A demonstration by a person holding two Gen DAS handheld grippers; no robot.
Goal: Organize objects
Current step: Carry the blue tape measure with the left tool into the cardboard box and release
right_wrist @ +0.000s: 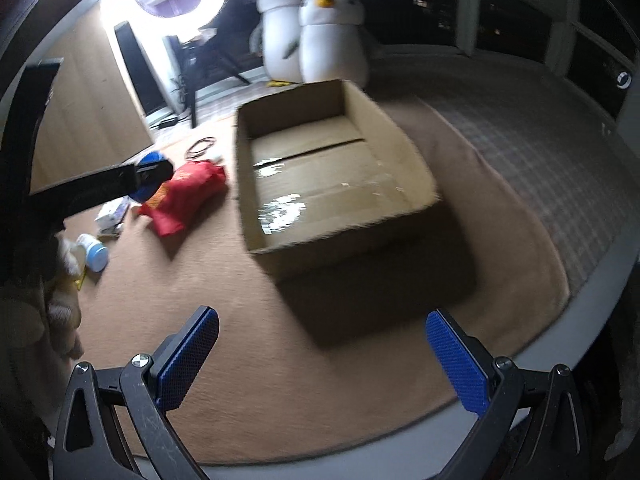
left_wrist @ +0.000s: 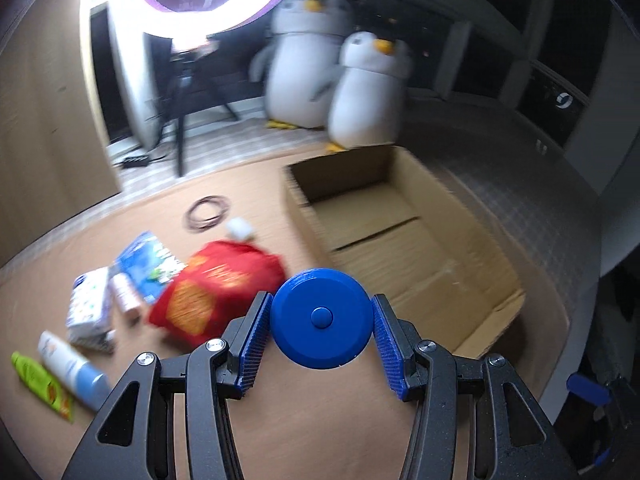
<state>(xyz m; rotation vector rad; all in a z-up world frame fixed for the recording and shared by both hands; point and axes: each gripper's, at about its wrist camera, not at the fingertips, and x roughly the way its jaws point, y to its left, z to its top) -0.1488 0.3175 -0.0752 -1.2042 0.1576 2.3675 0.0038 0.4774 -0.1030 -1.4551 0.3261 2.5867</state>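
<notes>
Here, the left hand-held gripper (left_wrist: 322, 320) clamps a round blue disc (left_wrist: 320, 318) beside the open cardboard box (left_wrist: 404, 236); the right hand-held gripper (right_wrist: 322, 356) gapes wide, empty.

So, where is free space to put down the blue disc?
The cardboard box is empty inside. Bare mat lies in front of it, near the right gripper. Left of it is crowded: red bag, bottles, packets.
</notes>
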